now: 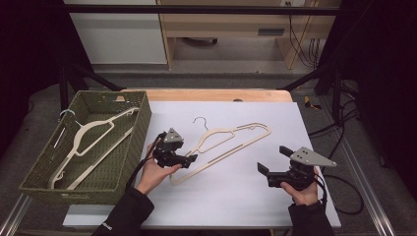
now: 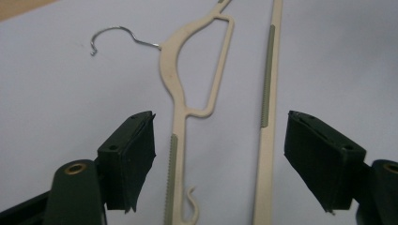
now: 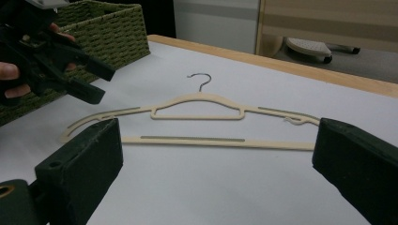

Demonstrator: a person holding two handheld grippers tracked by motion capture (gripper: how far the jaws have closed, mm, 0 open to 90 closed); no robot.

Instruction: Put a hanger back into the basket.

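Observation:
A cream hanger (image 1: 221, 157) with a metal hook lies flat on the white mat, slanting from lower left to upper right. My left gripper (image 1: 189, 161) hovers open just over its left end; in the left gripper view the hanger's (image 2: 178, 84) arm and bar run up between the spread jaws of that gripper (image 2: 220, 154), untouched. My right gripper (image 1: 272, 160) is open near the mat's front right, a little off the hanger's right end. In the right gripper view the hanger (image 3: 187, 139) lies across beyond that gripper (image 3: 216, 173), with the left gripper (image 3: 101, 85) at its far left end.
A green woven basket (image 1: 130, 147) stands at the table's left and holds another cream hanger (image 1: 93, 130). The basket (image 3: 108, 28) sits close behind the left hand. The wooden table edge (image 1: 216, 95) runs along the back, and cables trail off at the right.

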